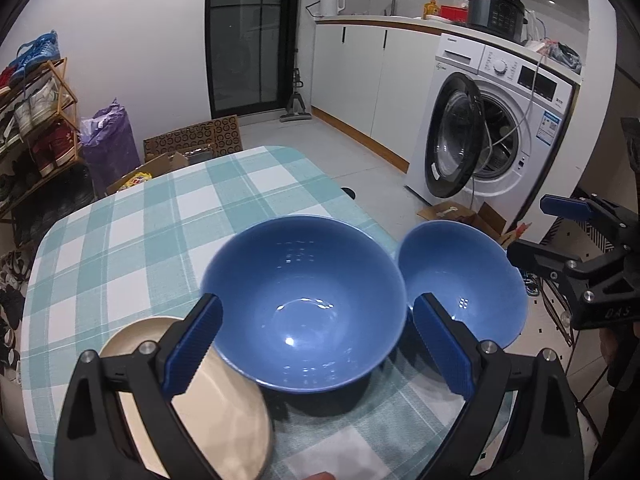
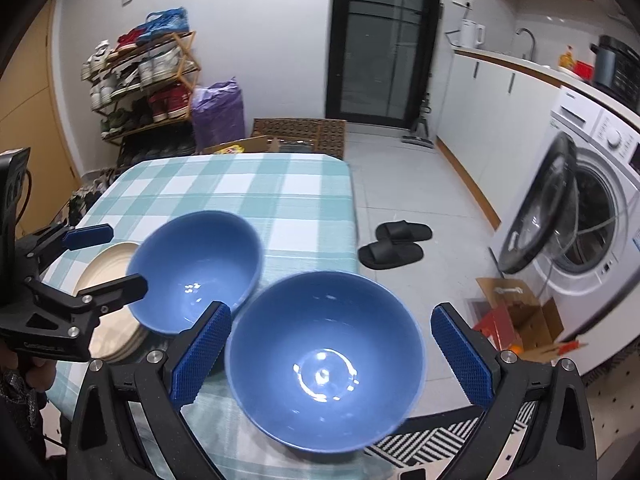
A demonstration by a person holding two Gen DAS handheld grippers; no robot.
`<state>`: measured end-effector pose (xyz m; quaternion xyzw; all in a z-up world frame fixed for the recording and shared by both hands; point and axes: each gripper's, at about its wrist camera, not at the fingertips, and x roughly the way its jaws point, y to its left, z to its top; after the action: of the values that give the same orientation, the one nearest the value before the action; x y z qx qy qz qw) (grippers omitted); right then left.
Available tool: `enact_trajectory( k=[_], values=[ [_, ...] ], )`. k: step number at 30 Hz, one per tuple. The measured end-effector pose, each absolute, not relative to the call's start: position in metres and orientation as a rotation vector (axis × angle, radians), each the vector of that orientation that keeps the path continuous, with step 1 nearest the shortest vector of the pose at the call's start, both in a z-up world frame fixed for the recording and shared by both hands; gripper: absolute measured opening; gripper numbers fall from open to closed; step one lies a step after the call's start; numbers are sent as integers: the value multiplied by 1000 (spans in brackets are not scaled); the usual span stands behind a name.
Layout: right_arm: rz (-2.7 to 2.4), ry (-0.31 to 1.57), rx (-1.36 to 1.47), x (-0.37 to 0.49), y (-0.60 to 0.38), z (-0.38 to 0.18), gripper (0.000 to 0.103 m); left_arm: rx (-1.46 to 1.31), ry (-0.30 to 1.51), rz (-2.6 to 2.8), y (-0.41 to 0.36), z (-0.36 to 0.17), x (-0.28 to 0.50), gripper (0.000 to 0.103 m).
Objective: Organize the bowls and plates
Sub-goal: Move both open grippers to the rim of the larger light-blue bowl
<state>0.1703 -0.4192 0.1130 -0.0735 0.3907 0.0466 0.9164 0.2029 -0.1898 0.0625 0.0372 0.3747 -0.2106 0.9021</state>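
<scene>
Two blue bowls stand side by side near the front of the table. In the left wrist view my left gripper (image 1: 320,344) is open, its fingers either side of the left blue bowl (image 1: 304,312). The right blue bowl (image 1: 464,276) sits at the table's right edge. A stack of cream plates (image 1: 224,412) lies under my left finger. In the right wrist view my right gripper (image 2: 328,354) is open around the right bowl (image 2: 324,360). The left bowl (image 2: 196,272), the plates (image 2: 108,268) and my left gripper (image 2: 104,260) show at left.
The table wears a teal checked cloth (image 1: 160,216). Beyond the right edge are an open washing machine (image 1: 488,136), a cardboard box (image 2: 520,316) and black slippers (image 2: 396,242) on the floor. A shoe rack (image 2: 144,80) stands at the back left.
</scene>
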Motion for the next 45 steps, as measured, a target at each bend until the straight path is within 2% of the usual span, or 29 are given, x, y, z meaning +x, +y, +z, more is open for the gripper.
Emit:
enact_trajectory(
  k=[18,30,39,43,45],
  values=[
    [33,860,-88,153,-483,80,102,93,843,-571,-258,42,185,96],
    [30,918,-52,159,-497,53,102,68,906,-597,-276,25,184,95],
    [42,942,-44,166,-500,37,102,108,876,-597,-284,29,170,94],
    [45,944,-35,168,-501,33,102,131,889,-594,-289,27,170,84],
    [49,946,-36,168,-501,31,102,115,900,-604,-290,25,172,84]
  ],
)
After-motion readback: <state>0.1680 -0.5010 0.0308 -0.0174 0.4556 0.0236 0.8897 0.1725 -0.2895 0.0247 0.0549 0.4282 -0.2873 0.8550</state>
